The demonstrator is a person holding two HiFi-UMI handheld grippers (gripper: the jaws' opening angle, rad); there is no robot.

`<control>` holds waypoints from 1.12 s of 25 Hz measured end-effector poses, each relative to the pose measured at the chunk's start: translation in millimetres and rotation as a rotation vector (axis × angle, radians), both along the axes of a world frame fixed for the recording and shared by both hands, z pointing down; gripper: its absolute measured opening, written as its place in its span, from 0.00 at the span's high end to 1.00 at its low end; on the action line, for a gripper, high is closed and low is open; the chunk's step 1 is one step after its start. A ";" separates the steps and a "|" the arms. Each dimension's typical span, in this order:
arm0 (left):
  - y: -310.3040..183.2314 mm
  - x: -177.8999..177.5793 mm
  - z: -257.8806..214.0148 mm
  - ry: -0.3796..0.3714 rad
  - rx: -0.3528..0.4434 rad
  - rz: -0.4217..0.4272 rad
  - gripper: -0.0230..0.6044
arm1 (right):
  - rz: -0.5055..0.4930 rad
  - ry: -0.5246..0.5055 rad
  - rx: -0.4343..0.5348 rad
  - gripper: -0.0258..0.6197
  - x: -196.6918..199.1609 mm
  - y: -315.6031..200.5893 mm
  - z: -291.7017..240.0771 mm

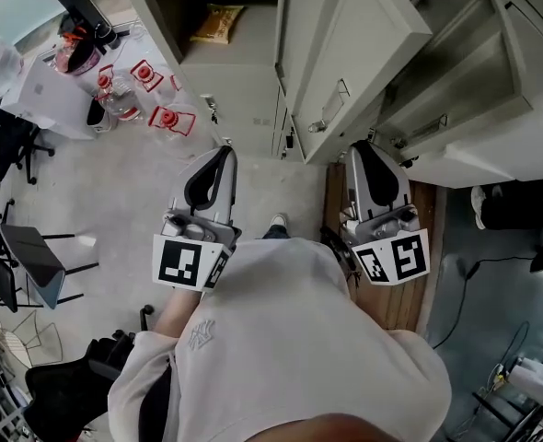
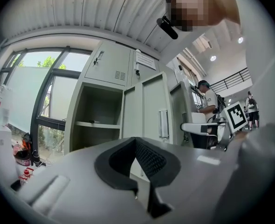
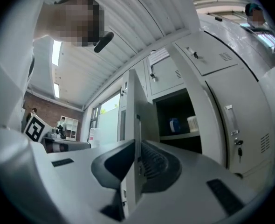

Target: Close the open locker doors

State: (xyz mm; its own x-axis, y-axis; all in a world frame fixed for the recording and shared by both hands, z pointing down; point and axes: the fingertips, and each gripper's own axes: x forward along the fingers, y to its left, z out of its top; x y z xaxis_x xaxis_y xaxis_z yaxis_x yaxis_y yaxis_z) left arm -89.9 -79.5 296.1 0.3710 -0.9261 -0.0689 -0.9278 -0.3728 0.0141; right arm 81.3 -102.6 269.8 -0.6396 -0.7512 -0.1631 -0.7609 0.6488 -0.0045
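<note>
Left compartment (image 2: 98, 111): stands open with its shelf bare to view, off to the left of my fingers and well ahead.
Left gripper (image 1: 222, 153): held level and aimed at the lockers. Fingers pressed together, nothing between them. I judge they are kept closed so the blunt tip can push a panel, since no grasp is needed.
Middle door (image 1: 354, 53): swung far out, jutting toward me between my two grippers. From the left gripper it lies ahead and slightly right, apart from the tip.
Right gripper (image 1: 363, 147): tipped a shade upward, fingers together and holding nothing.
Door against right fingers: in the right gripper view the door shows edge-on, lined up with the slit between the fingers. I read it as ahead of them, not pinched.
Right door (image 1: 456, 72): also open, handle facing out, right of my right gripper and clear of it.
Progress: no door shut yet; the middle one looks nearest for a push.
</note>
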 end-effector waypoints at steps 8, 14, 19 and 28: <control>-17.9 0.6 14.5 0.014 -0.012 -0.064 0.96 | -0.232 -0.136 -0.023 0.87 -9.4 -15.3 -19.6; -21.4 -1.8 13.2 0.013 -0.009 -0.090 0.96 | -0.331 -0.136 -0.045 0.79 -17.9 -20.2 -23.0; -23.4 -7.9 12.0 0.013 -0.008 -0.098 0.96 | -0.454 -0.124 -0.060 0.79 -41.2 -15.1 -22.9; -30.6 -39.8 8.9 0.006 0.000 -0.120 0.96 | -0.627 -0.109 -0.057 0.79 -103.1 -6.8 -22.3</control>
State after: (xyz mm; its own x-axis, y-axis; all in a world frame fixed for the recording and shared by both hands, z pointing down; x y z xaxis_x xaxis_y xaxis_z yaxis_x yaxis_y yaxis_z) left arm -129.8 -110.1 304.9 0.2574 -0.9637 -0.0708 -0.9656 -0.2594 0.0196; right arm -21.8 -109.4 247.5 -0.9423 -0.2496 -0.2230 -0.2304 0.9670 -0.1086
